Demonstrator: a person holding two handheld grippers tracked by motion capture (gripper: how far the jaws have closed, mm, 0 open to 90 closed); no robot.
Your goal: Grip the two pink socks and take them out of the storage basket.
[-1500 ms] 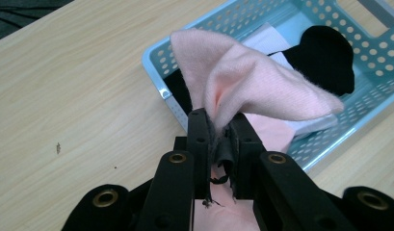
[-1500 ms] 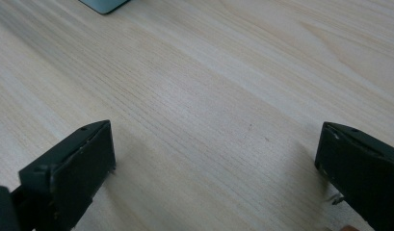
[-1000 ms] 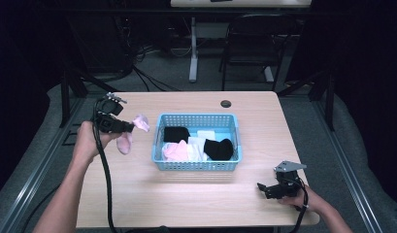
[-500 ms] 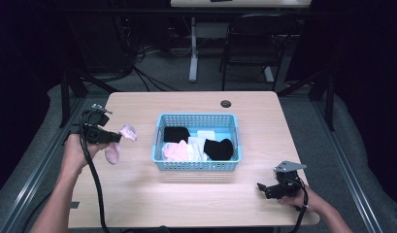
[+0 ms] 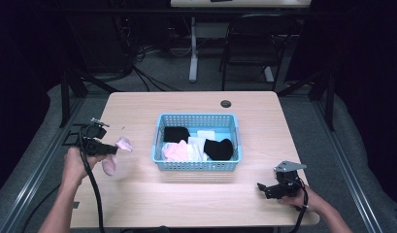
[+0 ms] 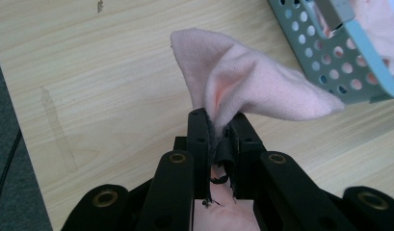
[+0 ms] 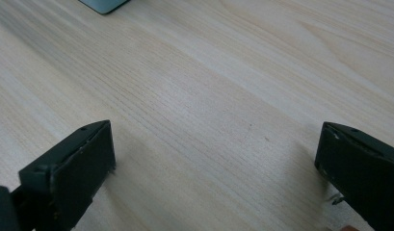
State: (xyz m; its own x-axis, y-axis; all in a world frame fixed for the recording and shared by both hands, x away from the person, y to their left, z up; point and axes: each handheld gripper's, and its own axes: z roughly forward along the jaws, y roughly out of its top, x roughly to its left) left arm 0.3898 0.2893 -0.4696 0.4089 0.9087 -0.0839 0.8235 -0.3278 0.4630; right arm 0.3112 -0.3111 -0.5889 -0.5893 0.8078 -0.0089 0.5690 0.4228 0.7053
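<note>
The left gripper (image 5: 108,149) was clenched on a pink sock (image 6: 242,91) — its jaws pinched the fabric near the middle, and the rest ballooned out past the tips, above the table (image 5: 186,204). The blue basket (image 5: 198,165) stood near, just beyond the sock. The right gripper (image 7: 214,168) rested low over bare wood, jaws spread wide — nothing between them.

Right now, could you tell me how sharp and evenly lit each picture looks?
High view: bright table, dark surroundings, soft detail. Left gripper view: pink sock crisp, basket sharp. Right gripper view: wood grain clear, near jaws softly blurred.
</note>
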